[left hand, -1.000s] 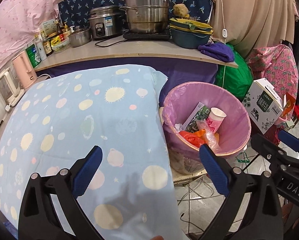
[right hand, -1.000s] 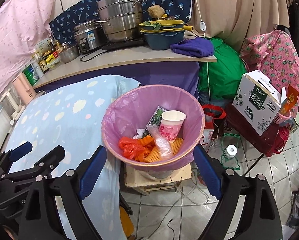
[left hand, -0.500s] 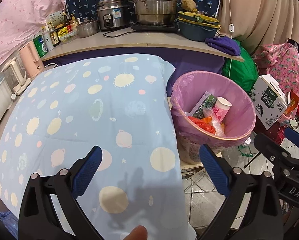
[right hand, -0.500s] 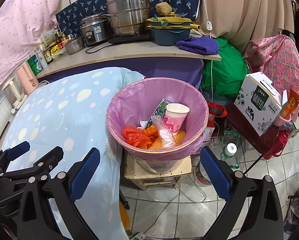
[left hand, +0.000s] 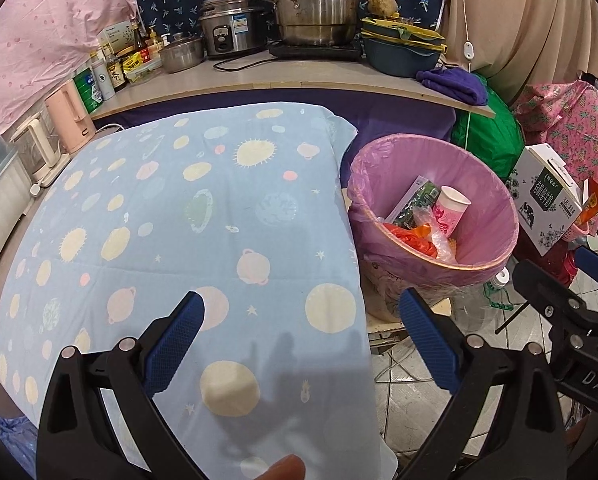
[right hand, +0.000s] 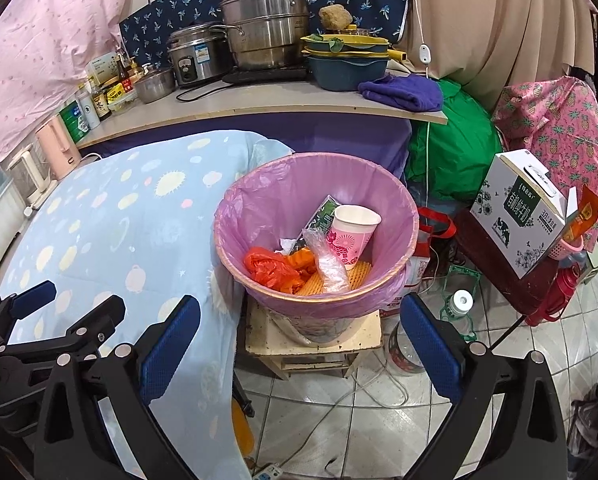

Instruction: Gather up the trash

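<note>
A bin lined with a pink bag (right hand: 259, 196) stands on a small wooden stool (right hand: 311, 344) beside the table; it also shows in the left wrist view (left hand: 495, 208). Inside lie a pink paper cup (right hand: 351, 236), an orange plastic bag (right hand: 271, 268), a clear plastic wrapper (right hand: 327, 260) and a green packet (right hand: 323, 212). My left gripper (left hand: 301, 340) is open and empty above the blue planet-print tablecloth (left hand: 179, 220). My right gripper (right hand: 299, 348) is open and empty, in front of the bin and above the stool.
A shelf (right hand: 259, 100) behind holds steel pots (right hand: 267, 24), a rice cooker (right hand: 195, 56), bottles and a purple cloth (right hand: 403, 92). A milk carton box (right hand: 519, 208) and a green bag (right hand: 455, 152) stand right of the bin. Cables and a plastic bottle (right hand: 459, 304) lie on the tiled floor.
Both grippers have drawn back and up from the bin, so more of the tablecloth and floor shows. Both stay open and empty.
</note>
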`<state>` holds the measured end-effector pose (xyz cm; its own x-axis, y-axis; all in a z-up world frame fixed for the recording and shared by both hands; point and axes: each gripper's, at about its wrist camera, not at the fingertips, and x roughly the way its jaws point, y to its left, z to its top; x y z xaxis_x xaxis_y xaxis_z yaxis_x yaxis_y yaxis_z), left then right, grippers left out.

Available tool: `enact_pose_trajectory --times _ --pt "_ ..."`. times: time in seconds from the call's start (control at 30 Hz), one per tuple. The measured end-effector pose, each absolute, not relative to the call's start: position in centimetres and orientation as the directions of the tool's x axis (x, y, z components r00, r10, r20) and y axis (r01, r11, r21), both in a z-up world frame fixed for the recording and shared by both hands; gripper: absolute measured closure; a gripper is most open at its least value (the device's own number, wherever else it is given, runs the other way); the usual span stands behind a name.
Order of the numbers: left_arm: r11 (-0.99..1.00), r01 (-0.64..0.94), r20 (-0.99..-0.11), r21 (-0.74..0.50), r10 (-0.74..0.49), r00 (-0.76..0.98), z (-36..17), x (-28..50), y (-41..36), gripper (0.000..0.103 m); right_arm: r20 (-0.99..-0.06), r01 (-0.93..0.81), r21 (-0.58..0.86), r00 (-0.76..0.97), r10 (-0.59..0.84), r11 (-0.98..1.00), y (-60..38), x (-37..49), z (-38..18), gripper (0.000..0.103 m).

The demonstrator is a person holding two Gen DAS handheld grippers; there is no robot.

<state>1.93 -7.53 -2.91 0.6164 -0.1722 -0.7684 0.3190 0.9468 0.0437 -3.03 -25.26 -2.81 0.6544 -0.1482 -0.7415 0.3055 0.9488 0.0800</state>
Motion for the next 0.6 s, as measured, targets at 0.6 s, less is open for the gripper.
enact_pose_trajectory --times 0.6 --pt "0.95 0.311 -0.792 0.038 -0.161 0.589 -3.78 1.56 -8.29 0.009 -0.746 0.318 0.071 0.646 -0.162 0.945 -25.7 -3.78 -3.28 0.006"
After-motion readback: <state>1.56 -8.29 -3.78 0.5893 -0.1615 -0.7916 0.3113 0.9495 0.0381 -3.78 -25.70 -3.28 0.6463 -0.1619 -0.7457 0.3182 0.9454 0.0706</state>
